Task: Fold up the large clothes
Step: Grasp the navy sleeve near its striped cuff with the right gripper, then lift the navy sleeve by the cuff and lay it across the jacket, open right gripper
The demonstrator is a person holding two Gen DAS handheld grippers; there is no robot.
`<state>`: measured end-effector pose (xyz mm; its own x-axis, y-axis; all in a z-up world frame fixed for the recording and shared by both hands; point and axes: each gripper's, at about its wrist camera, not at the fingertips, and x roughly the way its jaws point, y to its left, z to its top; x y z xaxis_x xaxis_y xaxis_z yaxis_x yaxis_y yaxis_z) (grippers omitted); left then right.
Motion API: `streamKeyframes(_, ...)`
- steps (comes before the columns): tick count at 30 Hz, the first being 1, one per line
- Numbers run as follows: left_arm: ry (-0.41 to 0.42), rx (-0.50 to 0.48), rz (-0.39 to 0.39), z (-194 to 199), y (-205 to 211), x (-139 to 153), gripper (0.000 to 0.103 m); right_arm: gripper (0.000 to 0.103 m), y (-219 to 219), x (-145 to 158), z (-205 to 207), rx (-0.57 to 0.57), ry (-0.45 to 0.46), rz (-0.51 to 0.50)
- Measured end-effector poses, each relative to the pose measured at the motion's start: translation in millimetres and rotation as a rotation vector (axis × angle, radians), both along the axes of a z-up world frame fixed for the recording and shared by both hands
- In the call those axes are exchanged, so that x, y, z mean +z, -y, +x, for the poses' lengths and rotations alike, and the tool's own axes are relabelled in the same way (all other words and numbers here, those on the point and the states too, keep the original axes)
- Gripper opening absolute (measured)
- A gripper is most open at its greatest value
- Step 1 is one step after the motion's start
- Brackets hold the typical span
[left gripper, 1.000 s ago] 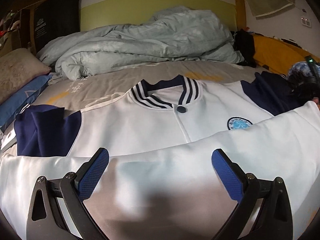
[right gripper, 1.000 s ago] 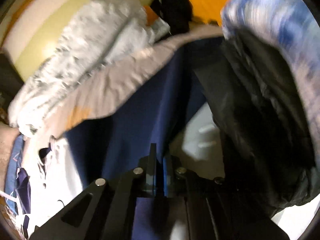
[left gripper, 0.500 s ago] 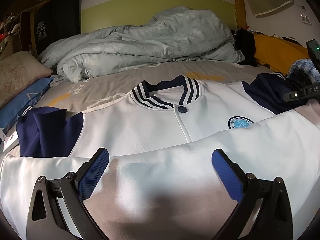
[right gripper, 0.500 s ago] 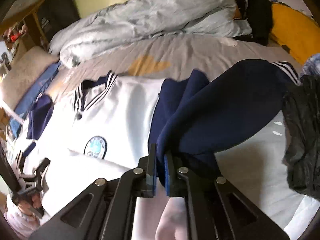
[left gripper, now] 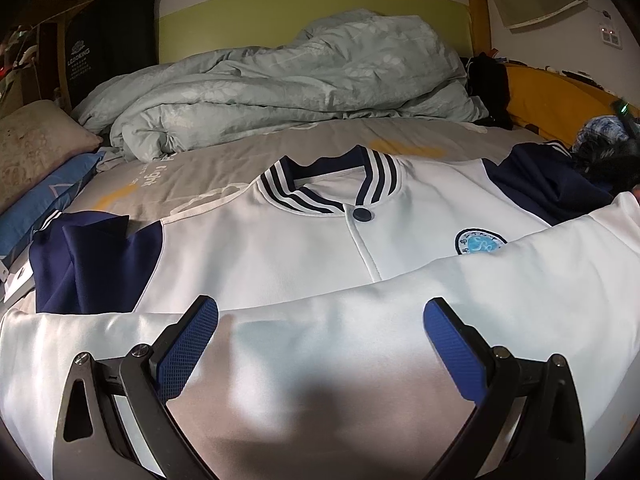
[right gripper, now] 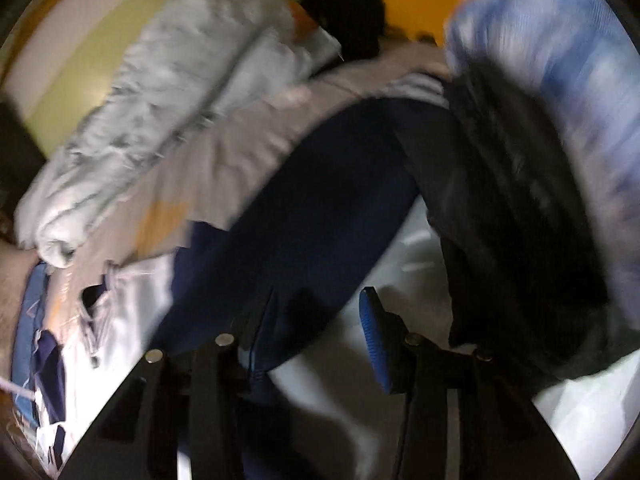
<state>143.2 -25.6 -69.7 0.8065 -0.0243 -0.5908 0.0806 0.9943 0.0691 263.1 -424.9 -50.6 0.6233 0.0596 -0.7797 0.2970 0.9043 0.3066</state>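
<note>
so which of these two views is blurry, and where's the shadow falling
Right wrist view: motion-smeared throughout, the navy blue sleeve and crumpled pale grey-green duvet streaked. Left wrist view: sharp but fisheye-bent, with a dark shadow on the white varsity jacket between the open left tongs.

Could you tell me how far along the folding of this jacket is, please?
Done: the jacket's bottom part is folded up over its front. In hand: the right gripper is opening over the navy sleeve, while the left gripper hangs open, empty. Left: both sleeves lie unfolded, and the final folds remain.
</note>
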Motion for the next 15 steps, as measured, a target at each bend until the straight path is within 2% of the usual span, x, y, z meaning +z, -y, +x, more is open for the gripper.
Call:
streamKeyframes(2, -0.002, -0.001, -0.002, 0, 0, 0, 0.102, 0.041, 4, -13, 8, -0.011, -0.026, -0.003)
streamKeyframes(4, -0.004, -0.001, -0.005, 0, -1, -1, 0.102, 0.040, 4, -15, 12, 0.000, -0.014, -0.019)
streamKeyframes(6, -0.008, -0.002, -0.008, 1, -2, -1, 0.102, 0.036, 4, -15, 12, -0.001, -0.006, -0.043)
streamKeyframes(9, -0.007, -0.001, -0.012, 1, -3, -1, 0.102, 0.016, 4, -21, 8, -0.039, 0.033, -0.076)
streamKeyframes(10, -0.006, -0.001, -0.011, 1, -2, -1, 0.102, 0.003, 6, -21, 6, -0.036, 0.047, -0.062)
streamKeyframes(13, 0.006, -0.005, -0.015, -1, -2, 1, 0.102, 0.002, 6, -8, 0, -0.021, 0.117, -0.051)
streamKeyframes(15, 0.028, -0.001, -0.017, -4, -2, 5, 0.102, 0.001, -1, 10, -9, -0.002, 0.188, -0.081)
